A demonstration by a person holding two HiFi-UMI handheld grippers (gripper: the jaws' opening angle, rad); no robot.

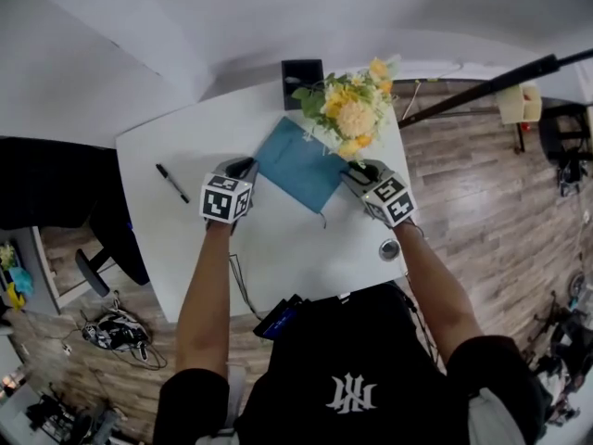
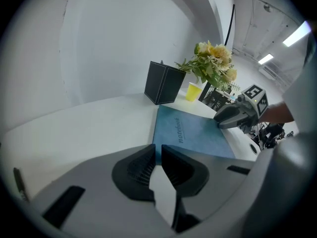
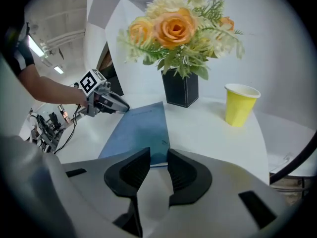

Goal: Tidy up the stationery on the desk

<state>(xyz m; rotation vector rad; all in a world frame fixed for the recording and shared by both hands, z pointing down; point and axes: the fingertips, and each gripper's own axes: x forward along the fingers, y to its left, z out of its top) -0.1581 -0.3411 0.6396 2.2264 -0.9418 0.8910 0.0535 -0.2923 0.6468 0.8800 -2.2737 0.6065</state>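
Two grippers flank the blue notebook (image 1: 298, 163), cover printed "notebook", lying near the desk's (image 1: 185, 239) far edge beside the flowers (image 1: 347, 114). The left gripper (image 2: 158, 150) pinches its corner, jaws nearly together. The right gripper (image 3: 157, 155) straddles its edge, jaws apart.

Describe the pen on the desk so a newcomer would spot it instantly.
Start at the white desk and look to its left part, left of the left claw and the blue notebook. The pen lies there alone on the bare top. It is a slim black stick at a slant, unlike the flat, wide notebook.
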